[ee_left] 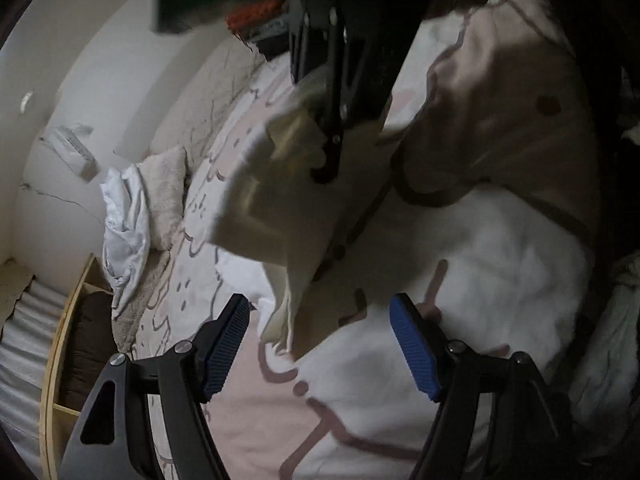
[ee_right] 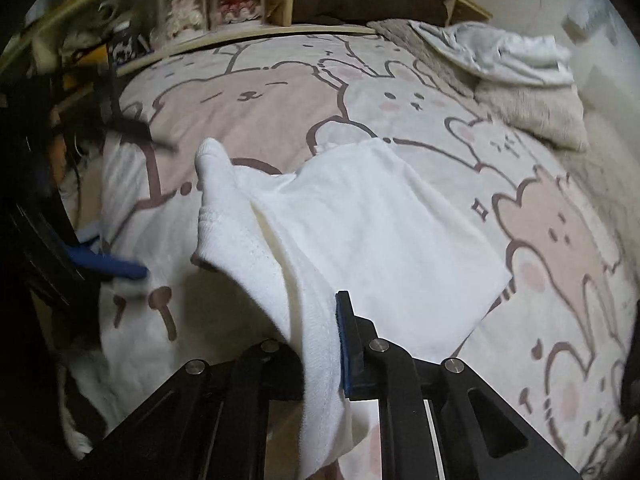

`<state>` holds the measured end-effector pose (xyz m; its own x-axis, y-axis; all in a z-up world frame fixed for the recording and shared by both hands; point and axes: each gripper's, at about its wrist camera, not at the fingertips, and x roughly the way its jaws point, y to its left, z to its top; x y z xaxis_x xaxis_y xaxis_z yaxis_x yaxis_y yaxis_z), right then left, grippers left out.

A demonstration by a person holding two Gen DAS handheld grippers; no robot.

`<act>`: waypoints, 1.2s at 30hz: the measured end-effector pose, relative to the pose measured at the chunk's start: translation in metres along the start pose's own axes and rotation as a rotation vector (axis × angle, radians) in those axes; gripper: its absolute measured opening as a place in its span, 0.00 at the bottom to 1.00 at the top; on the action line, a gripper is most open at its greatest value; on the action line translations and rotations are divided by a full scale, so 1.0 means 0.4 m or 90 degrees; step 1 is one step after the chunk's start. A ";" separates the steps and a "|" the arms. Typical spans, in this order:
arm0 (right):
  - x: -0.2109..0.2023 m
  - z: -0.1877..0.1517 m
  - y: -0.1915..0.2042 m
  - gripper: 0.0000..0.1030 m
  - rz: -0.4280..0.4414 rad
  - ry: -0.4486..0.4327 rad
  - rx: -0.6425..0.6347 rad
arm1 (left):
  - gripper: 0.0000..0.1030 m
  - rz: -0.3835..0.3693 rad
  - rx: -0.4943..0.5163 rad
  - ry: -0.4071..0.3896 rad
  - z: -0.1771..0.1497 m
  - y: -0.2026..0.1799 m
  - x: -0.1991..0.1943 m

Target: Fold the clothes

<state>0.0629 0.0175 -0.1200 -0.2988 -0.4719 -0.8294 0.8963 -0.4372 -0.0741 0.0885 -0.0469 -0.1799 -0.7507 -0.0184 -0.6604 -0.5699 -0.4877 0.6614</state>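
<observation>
A white garment (ee_right: 360, 232) hangs from my right gripper (ee_right: 324, 344), which is shut on its thick hem; the rest drapes forward onto the cartoon-bear duvet (ee_right: 248, 96). In the left wrist view the same garment (ee_left: 260, 200) hangs, blurred, from the right gripper (ee_left: 332, 120), which comes in from above. My left gripper (ee_left: 320, 344) is open and empty, its blue pads (ee_left: 412, 348) wide apart, just below the garment's lower corner. The left gripper's blue pad also shows at the left of the right wrist view (ee_right: 112, 264).
The duvet covers the bed. A crumpled white cloth (ee_right: 504, 56) and a beige fuzzy pillow (ee_right: 532, 112) lie at the bed's far corner. A wooden shelf (ee_right: 240, 4) with small toys runs along the bed's edge. A white wall (ee_left: 80, 80) is beyond.
</observation>
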 end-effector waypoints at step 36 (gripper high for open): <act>-0.279 0.178 -0.252 0.08 -0.250 -0.111 -0.034 | 0.05 -0.045 -0.306 -0.121 0.315 0.513 0.063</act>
<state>-0.0173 0.0597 0.0195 -0.6678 -0.4014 -0.6268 0.7174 -0.5714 -0.3985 -0.0896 -0.0373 -0.0159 -0.7888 0.1669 -0.5916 -0.4376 -0.8284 0.3497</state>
